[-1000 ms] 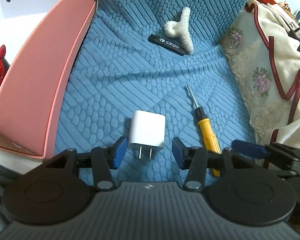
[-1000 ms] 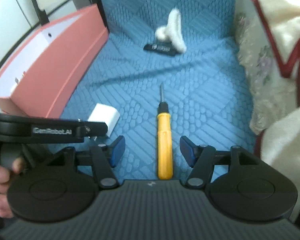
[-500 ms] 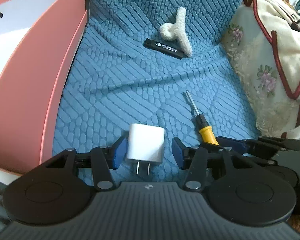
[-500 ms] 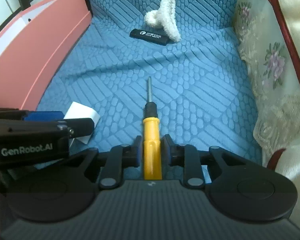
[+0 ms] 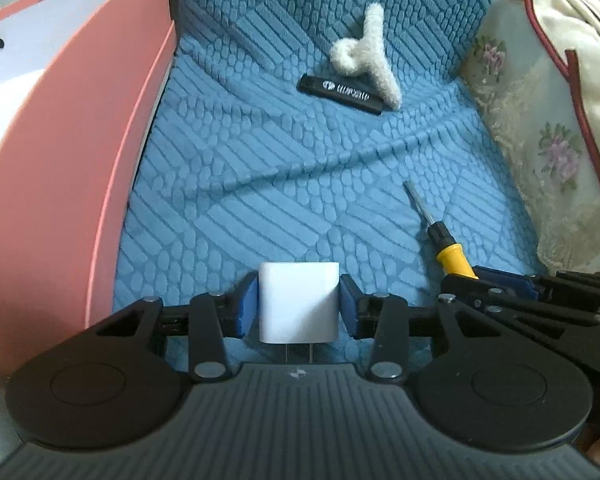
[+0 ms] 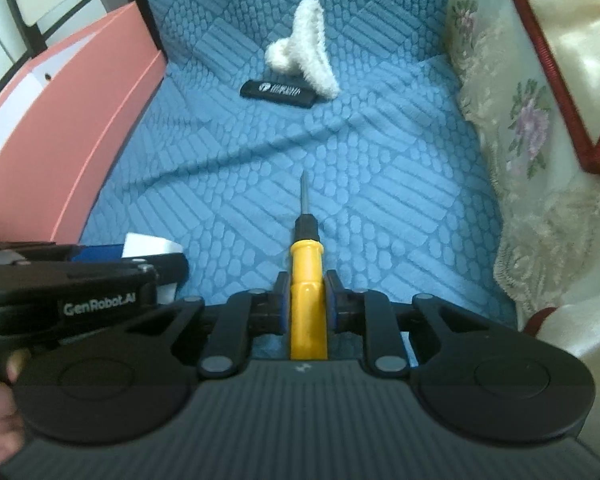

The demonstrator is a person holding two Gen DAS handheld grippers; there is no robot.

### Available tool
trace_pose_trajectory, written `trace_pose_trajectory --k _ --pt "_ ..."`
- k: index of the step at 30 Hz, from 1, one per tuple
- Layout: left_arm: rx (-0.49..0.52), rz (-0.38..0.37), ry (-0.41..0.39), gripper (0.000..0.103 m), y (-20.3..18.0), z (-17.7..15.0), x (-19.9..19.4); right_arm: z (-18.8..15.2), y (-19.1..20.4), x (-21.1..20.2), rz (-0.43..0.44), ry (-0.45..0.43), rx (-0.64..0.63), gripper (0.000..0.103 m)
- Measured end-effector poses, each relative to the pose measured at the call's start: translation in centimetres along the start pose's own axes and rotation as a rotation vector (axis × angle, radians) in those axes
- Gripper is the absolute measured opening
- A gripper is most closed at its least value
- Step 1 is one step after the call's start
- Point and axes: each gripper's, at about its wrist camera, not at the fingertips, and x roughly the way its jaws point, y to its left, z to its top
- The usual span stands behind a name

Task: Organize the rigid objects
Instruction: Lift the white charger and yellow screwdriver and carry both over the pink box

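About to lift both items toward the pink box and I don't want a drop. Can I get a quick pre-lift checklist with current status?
1. Left gripper fingers pressed on both sides of white charger: ok.
2. Right gripper shut on yellow screwdriver handle: ok.
3. Charger prongs free of the gripper body: cannot tell.
4. Screwdriver tip pointing away from the black stick and fluffy clip: not ok, but well apart.
5. Pink box open on top: ok.

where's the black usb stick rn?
The black USB stick lies far back on the blue cover, touching the fluffy white hair claw just behind it, beyond both tools; the right wrist view shows the same.
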Motion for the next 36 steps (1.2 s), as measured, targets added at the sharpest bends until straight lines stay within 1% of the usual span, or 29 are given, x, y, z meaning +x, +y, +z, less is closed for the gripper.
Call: trace_pose_trajectory --k 4,9,18,22,29,36 --pt "-0.018 -0.031 -0.017 0.048 0.4 0.6 -1.6 0.3 -0.5 -1.4 0.0 -0.022 0.024 0.021" --pt "-0.008 -0.05 -0.056 0.048 0.7 1.3 -4.3 0.5 -0.5 -3.8 -0.003 -0.063 0.039 0.021" --pt "-0.001 -0.109 -0.118 0.048 1.1 2.1 -9.2 0.0 2.1 -8.4 0.003 -0.143 0.011 0.021" --pt "0.018 -0.126 -0.138 0.048 1.3 1.7 -11.5 -0.5 3.1 -10.5 0.003 -0.173 0.005 0.021" --pt "0.012 -0.148 -0.18 0.048 2.7 1.0 -15.0 -1.3 4.8 -13.1 0.007 -0.213 -0.001 0.021" --pt "-0.025 -0.158 -0.218 0.048 5.0 0.2 -17.9 -1.5 7.6 -14.9 0.039 -0.249 -0.045 0.021"
